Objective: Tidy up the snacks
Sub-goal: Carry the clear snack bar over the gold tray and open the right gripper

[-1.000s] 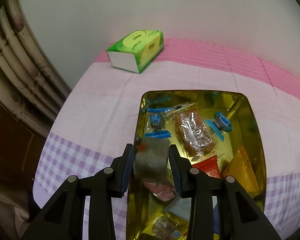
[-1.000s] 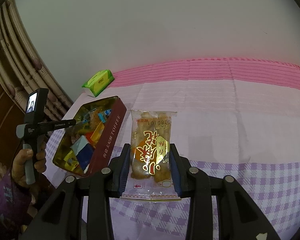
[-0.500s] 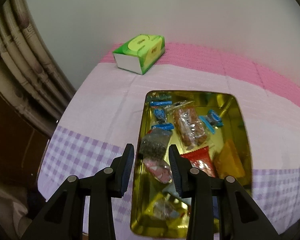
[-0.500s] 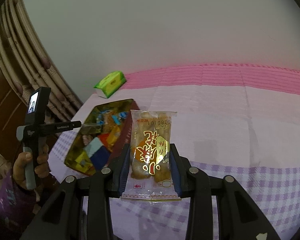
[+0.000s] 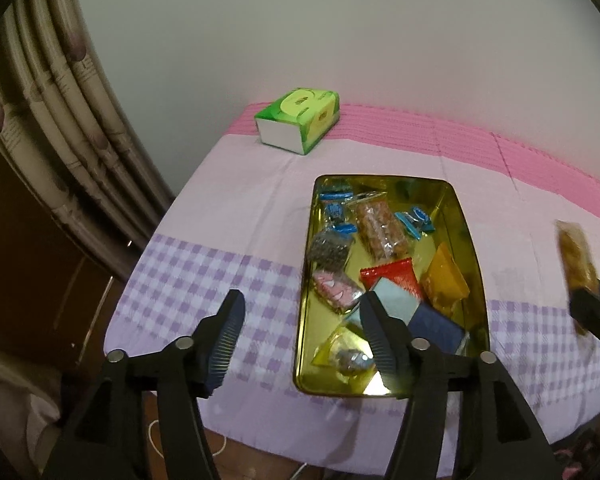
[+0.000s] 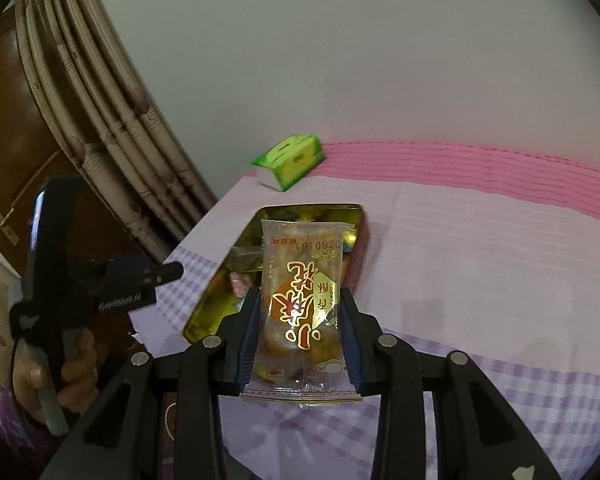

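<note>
A gold-lined tin (image 5: 380,178) on the checked cloth holds several wrapped snacks, among them a grey and pink packet (image 5: 332,270) lying by its left wall. My left gripper (image 5: 302,304) hangs above the tin's near left corner, its jaws opening with nothing between them. My right gripper (image 6: 300,296) is shut on a clear pastry packet (image 6: 302,264) with gold and red lettering, held upright just in front of the tin (image 6: 312,209). In the left wrist view that pastry packet (image 5: 576,256) shows blurred at the right edge.
A green tissue box (image 5: 300,124) stands at the table's far left corner. Curtains (image 5: 60,120) and dark wood lie beyond the left table edge. In the right wrist view a person's hand (image 6: 74,364) grips the left tool's handle beside the table.
The left gripper let go of the grey and pink packet, which now lies in the tin, then rose, drew back and spread its jaws. The right gripper carried the pastry packet left towards the tin.
</note>
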A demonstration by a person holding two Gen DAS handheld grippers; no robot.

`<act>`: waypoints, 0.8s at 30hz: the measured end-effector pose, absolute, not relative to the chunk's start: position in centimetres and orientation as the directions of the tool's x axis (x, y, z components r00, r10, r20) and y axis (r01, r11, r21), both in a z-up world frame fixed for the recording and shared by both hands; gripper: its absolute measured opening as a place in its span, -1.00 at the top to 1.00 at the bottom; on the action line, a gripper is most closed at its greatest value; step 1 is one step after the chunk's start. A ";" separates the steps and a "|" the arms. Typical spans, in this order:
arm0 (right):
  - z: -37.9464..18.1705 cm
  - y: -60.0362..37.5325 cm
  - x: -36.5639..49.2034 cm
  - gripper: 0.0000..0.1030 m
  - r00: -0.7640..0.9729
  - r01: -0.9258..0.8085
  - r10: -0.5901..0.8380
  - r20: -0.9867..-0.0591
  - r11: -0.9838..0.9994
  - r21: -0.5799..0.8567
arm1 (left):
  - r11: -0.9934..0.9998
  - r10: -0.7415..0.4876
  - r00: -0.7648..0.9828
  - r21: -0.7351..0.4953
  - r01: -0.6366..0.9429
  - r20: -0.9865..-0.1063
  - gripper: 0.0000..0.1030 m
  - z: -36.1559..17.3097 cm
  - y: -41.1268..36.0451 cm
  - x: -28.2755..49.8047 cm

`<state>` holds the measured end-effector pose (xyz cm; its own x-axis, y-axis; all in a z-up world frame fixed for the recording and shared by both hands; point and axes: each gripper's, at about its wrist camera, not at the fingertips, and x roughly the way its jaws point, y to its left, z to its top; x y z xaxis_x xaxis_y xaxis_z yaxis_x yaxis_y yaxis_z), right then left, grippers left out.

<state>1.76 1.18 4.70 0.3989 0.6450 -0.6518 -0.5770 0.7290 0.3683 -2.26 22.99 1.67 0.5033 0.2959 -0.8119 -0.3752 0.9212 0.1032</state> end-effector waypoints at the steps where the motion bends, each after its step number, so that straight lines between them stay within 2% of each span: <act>1: 4.6 1.5 1.9 0.33 0.395 -0.581 0.646 -0.653 0.726 0.368 | 0.920 0.294 0.506 0.096 -0.380 -0.811 -0.23 1.6 23.3 -2.5; 6: 3.9 4.4 2.8 0.33 0.369 -0.597 0.652 -0.663 0.713 0.368 | 0.911 0.279 0.507 0.058 -0.408 -0.815 -0.23 1.1 24.7 -3.0; 24: 0.8 8.7 6.1 0.33 0.330 -0.563 0.631 -0.702 0.729 0.390 | 0.916 0.289 0.502 0.083 -0.392 -0.815 -0.23 -0.6 25.2 -2.4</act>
